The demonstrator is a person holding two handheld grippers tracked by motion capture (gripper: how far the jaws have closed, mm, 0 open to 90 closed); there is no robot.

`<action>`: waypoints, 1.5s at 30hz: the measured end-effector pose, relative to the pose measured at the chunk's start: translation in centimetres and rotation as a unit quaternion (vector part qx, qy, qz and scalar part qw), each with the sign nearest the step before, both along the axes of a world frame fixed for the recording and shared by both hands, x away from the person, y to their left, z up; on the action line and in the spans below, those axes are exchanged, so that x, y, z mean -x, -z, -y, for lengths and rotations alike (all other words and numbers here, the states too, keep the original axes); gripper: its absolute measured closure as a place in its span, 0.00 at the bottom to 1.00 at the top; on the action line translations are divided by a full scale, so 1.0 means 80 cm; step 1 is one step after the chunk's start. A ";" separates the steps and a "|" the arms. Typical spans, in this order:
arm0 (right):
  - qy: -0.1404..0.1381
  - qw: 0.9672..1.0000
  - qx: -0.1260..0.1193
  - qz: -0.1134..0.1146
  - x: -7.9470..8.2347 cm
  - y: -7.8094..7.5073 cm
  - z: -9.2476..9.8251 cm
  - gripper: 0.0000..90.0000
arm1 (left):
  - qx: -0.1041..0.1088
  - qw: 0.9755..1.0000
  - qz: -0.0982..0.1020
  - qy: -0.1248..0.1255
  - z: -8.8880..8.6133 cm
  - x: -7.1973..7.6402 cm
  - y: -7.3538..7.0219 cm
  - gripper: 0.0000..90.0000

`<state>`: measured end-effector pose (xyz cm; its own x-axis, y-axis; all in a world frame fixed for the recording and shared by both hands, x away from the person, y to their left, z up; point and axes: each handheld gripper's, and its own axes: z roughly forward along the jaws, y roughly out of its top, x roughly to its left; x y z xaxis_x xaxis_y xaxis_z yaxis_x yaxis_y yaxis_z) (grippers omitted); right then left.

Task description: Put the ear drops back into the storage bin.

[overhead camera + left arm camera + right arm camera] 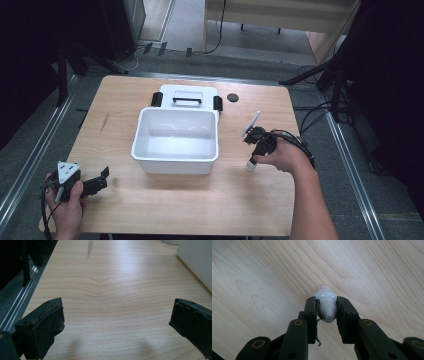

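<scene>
the right gripper is clamped on a small white bottle, its two black jaws pressing the bottle's narrow capped neck from either side, with the wider base toward the wooden table. in the high view the right hand holds that gripper pointing down at the table's right side, the bottle at its tip, just right of the white tub. behind the tub lies its white lid with a black handle. the left gripper rests near the front left corner of the table, jaws wide apart over bare wood, nothing between them.
</scene>
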<state>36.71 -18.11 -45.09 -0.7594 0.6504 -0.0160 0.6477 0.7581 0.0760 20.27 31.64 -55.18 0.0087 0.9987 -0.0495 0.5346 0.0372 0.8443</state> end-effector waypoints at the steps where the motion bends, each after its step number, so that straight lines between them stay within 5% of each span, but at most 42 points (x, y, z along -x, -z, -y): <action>1: -0.001 1.000 0.000 0.000 0.000 -0.001 0.001 0.80 | 0.000 1.000 0.000 0.000 0.000 0.000 0.000 0.00; 20: -0.019 1.000 -0.014 0.002 0.010 -0.065 -0.020 0.80 | -0.018 1.000 0.008 -0.006 0.004 0.002 0.000 0.00; 30: -0.022 1.000 -0.019 0.000 0.012 -0.111 -0.037 0.80 | -0.032 0.998 0.041 -0.018 0.007 0.006 -0.001 0.00; 45: -0.046 0.999 -0.028 0.001 0.020 -0.172 -0.082 0.80 | -0.043 0.998 0.045 -0.016 0.010 0.005 -0.001 0.00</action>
<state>35.10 -11.58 -31.36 -0.8155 0.5785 0.0172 0.5760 0.8083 0.1218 19.85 30.84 -55.09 -0.0227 0.9991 0.0364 0.4559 -0.0221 0.8897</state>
